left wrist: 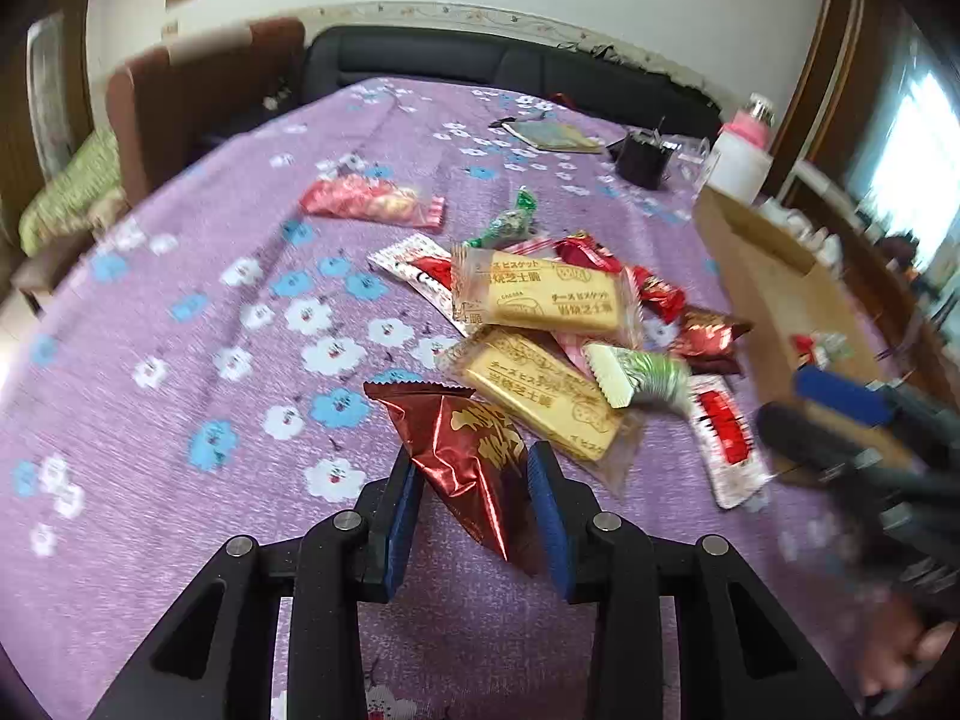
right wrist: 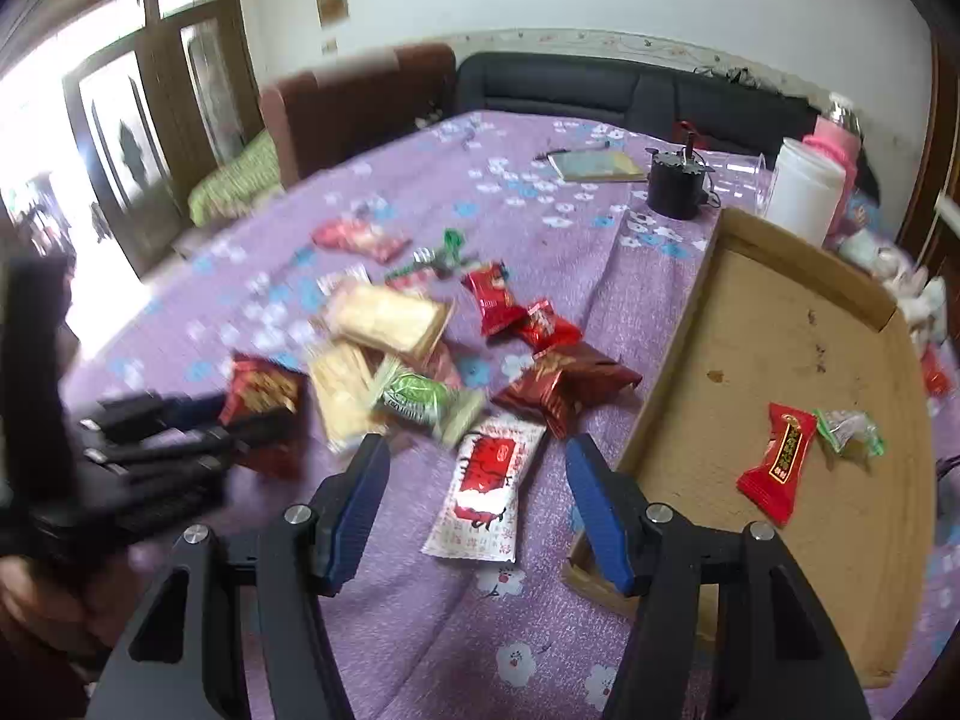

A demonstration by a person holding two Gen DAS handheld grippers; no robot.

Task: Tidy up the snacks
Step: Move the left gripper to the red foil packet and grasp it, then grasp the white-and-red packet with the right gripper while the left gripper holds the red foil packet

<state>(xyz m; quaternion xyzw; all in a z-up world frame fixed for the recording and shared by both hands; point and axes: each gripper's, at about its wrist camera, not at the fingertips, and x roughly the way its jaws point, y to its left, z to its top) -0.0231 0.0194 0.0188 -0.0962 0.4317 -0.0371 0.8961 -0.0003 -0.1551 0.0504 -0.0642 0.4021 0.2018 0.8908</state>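
Left claw (left wrist: 474,480): blue pads sit on either side of a dark red, crinkled foil snack packet with gold print (left wrist: 474,456), which lies on the worktop under a purple cloth with white and blue flowers (left wrist: 180,300). The pads look to be at the packet's edges; whether they press it I cannot tell.

Right claw (right wrist: 477,474): jaws stand apart, holding nothing. A flat white sachet with a red label (right wrist: 480,492) lies on the cloth between and just beyond the fingers, untouched.

Snack pile, centre of the worktop: two clear-wrapped yellow biscuit packs (left wrist: 540,294) overlap one another; a green-and-white twisted wrapper (left wrist: 642,372) rests against them; several small red packets (right wrist: 498,300) lie at the far side. A pink-red bag of pale snacks (left wrist: 372,201) lies apart from the pile, farther back.

Shallow brown cardboard tray (right wrist: 780,312) is to the right of the pile. In it: one bright red packet with a gold emblem (right wrist: 780,456) and a small clear-green wrapper (right wrist: 852,429), just beside each other.

Far end: black cup (right wrist: 675,192), white cylindrical tub (right wrist: 807,189).
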